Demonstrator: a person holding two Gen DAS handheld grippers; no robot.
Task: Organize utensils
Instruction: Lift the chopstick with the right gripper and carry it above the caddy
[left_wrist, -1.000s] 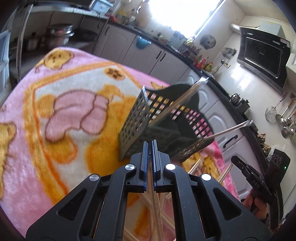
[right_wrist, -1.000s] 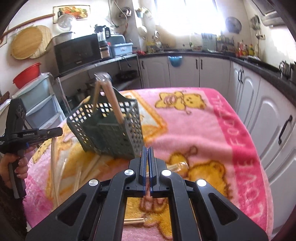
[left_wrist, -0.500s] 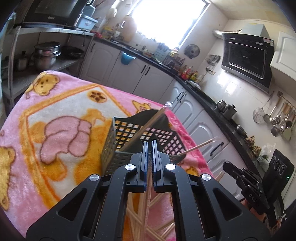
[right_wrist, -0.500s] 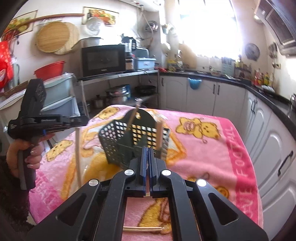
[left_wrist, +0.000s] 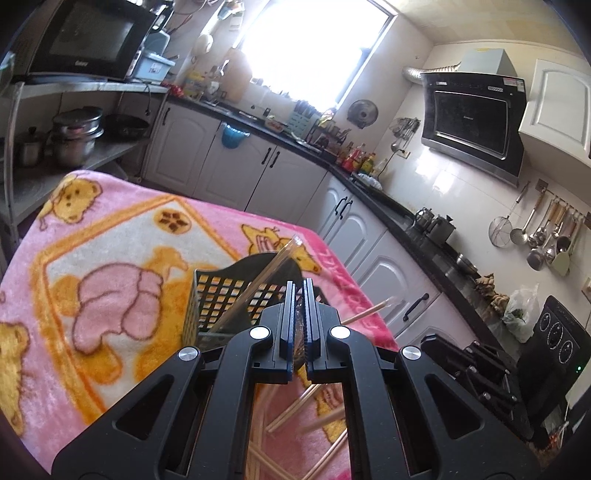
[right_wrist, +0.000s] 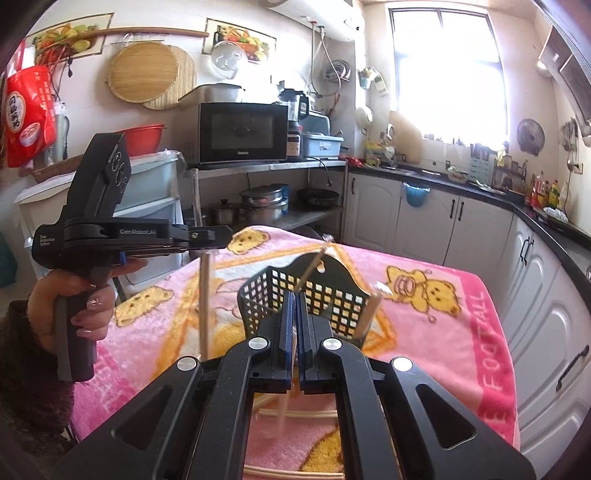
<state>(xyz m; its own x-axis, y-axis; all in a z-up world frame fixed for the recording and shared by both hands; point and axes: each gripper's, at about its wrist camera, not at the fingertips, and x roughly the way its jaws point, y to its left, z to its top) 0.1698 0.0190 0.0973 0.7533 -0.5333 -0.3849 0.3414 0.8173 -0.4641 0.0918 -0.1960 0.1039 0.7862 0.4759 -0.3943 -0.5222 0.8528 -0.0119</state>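
1. On the pink blanket (left_wrist: 122, 236) over the table stands the dark slotted utensil basket (right_wrist: 295, 295), upright, open top toward both cameras. Two chopsticks already lean inside it, tips above the rim (left_wrist: 284, 254).

2. Left gripper (right_wrist: 221, 236): fingers pressed together on one chopstick (right_wrist: 204, 295), which hangs nearly vertical below the jaws, well left of the basket in the right wrist view. The person's hand (right_wrist: 74, 302) wraps the handle.

3. Right gripper (right_wrist: 294, 325): fingers likewise pinched on a pale chopstick (right_wrist: 286, 398) that runs down between them toward the blanket. Its upper end is hidden by the jaws.

4. Loose chopsticks (left_wrist: 295, 406) lie crossed on the blanket in front of the basket, nearest the cameras; more work remains.

5. Step in hand, as I judge it: carrying the two gripped sticks up and over to the basket.

6. Doing it well:
- Bring the lower tip clear above the rim before moving across; a tip that catches the lattice wall could tip the light basket.
- One stick at a time, so the grippers do not crowd the opening.
- Aim for the gap beside the leaning sticks, not onto them.
- Lower the tip inside before letting go; a stick released high may bounce out.
- Keep the pinch firm: a thin, smooth stick can swivel between the pads.
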